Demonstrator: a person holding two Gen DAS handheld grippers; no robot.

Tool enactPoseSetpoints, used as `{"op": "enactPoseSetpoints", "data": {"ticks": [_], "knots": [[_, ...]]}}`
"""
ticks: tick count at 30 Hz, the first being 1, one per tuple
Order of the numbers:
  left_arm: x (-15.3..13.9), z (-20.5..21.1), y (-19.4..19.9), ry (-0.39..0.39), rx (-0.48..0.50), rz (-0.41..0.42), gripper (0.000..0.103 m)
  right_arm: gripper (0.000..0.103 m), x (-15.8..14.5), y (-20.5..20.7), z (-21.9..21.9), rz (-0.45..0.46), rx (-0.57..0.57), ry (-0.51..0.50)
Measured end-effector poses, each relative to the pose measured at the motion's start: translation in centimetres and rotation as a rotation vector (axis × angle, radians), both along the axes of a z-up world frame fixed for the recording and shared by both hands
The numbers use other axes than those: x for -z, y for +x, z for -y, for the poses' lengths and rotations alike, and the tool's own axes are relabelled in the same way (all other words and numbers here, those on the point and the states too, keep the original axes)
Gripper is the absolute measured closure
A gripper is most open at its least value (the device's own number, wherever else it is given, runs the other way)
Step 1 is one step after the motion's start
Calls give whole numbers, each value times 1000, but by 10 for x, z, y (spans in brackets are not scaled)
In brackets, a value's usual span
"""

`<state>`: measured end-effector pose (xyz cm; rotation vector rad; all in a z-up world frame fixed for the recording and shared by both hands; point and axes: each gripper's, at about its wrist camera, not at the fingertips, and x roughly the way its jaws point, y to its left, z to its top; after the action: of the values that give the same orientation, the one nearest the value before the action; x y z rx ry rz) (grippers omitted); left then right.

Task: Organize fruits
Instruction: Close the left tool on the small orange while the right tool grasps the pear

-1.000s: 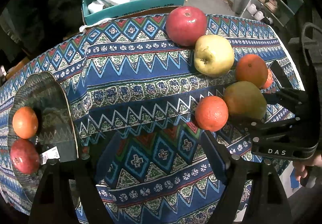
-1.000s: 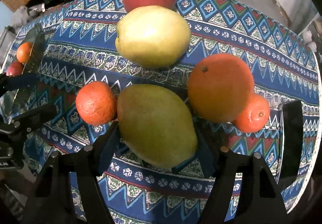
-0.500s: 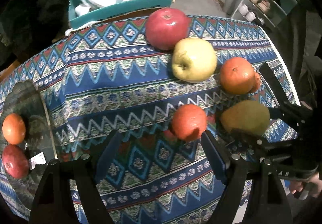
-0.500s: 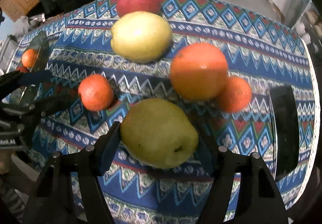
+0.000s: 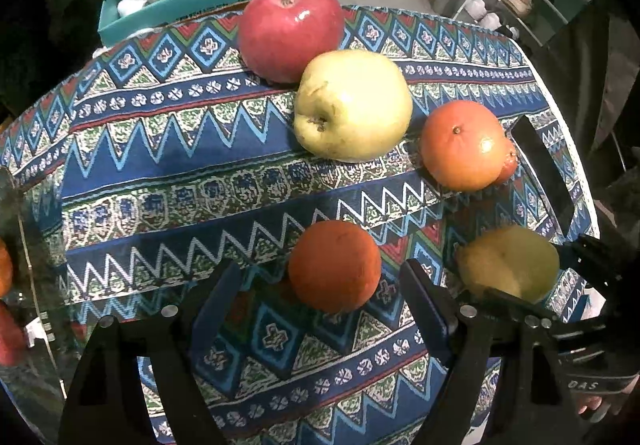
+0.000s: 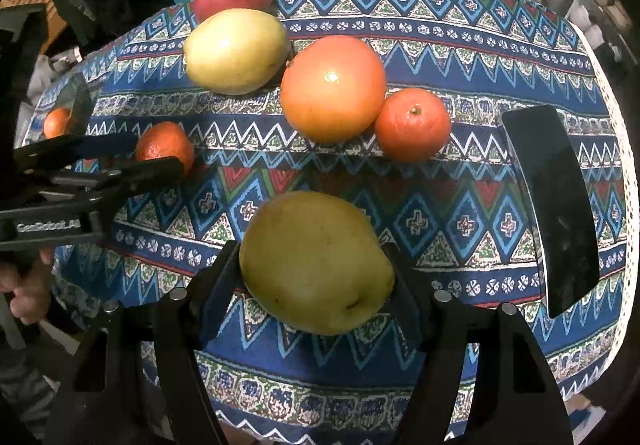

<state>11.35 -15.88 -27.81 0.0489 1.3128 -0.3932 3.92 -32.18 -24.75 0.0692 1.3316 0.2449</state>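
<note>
While the pear (image 6: 316, 265) sat on the tablecloth (image 6: 460, 205) among the other fruit a second ago, it now hangs clear of the cloth in the right gripper (image 6: 316, 277), both fingers pressed to its sides.

Item, left gripper (image 5: 320, 285): jaws wide apart, nothing held; it has closed in on the small orange (image 5: 334, 271), which now lies between the fingers, gaps showing on either side. Judged: next pick lined up, not yet taken.

Item, fruit left on the cloth: red apple (image 5: 290, 31) touching yellow apple (image 5: 354, 105); large orange (image 5: 462, 145) just beside; second small orange (image 6: 412, 125) touching the large one. Four loose plus the one being approached.

Item, glass plate (image 5: 28, 253): at the left edge of the left view, well apart from the loose fruit, already holding fruit. Judged the likely destination; the pear lift counts as one more transfer begun.

Item, poorly seen:
- Plate cut off by the frame; its contents show only as orange and red slivers.
- Second small orange almost wholly hidden behind the large orange in the left view.
- Pear blurred in the left view.
- Flat black object (image 6: 556, 209) on the right of the cloth, kind not clear.
- Teal box (image 5: 208, 1) beyond the cloth, contents wrapped, unidentifiable.
</note>
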Motion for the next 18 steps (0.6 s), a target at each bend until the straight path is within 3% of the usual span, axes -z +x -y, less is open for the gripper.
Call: {"op": "enactPoseSetpoints", "data": {"ticks": [5, 10, 18], "knots": [[3, 4, 0, -5, 9, -4, 28, 32, 5, 2, 3, -19, 16, 29], [4, 8, 2, -20, 19, -8, 56, 34, 12, 5, -1, -24, 0, 24], [1, 8, -7, -7, 18, 13, 58, 34, 11, 5, -9, -5, -13, -15]]}}
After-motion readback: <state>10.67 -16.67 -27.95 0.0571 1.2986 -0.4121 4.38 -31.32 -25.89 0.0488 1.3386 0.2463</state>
